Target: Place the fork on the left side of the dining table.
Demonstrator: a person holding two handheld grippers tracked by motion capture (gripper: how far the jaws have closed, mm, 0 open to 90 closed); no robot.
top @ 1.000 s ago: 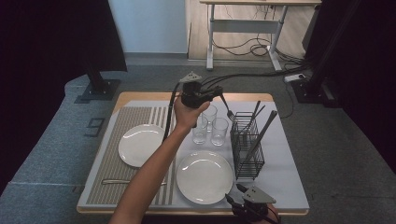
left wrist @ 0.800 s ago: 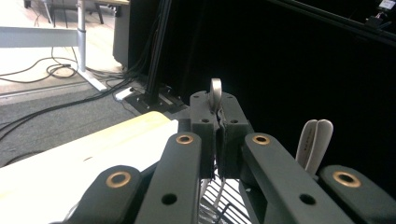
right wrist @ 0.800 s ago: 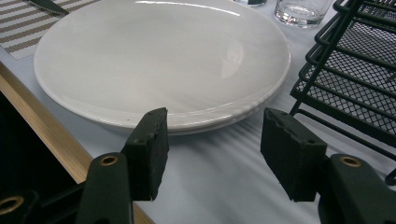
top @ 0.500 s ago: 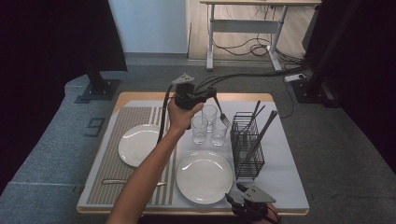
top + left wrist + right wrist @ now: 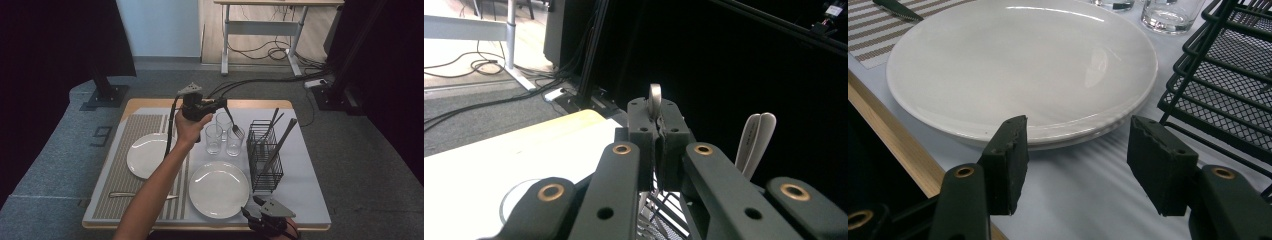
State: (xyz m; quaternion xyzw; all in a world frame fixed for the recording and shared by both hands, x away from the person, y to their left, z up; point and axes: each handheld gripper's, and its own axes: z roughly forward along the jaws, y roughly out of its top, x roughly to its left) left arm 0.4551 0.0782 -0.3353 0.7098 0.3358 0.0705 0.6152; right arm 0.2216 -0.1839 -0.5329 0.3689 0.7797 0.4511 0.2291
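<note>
Left gripper: jaws clamped tight on a fork's handle end, which pokes up just past the pads.
Fork: hangs slanting from the jaws, tines low, over the glasses.
Rack: just beyond the left jaws, two utensils standing in it.
Right gripper: jaws parted midway, nothing between them; plate rim just ahead of the pads.

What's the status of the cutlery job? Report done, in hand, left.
Done: several utensils stand in the wire caddy. In hand: the left gripper is shut on a fork, held above the glasses beside the caddy. Left: a knife lies on the striped mat. I cannot tell whether the fork is headed into or out of the caddy. The right gripper sits open by the front plate.
</note>
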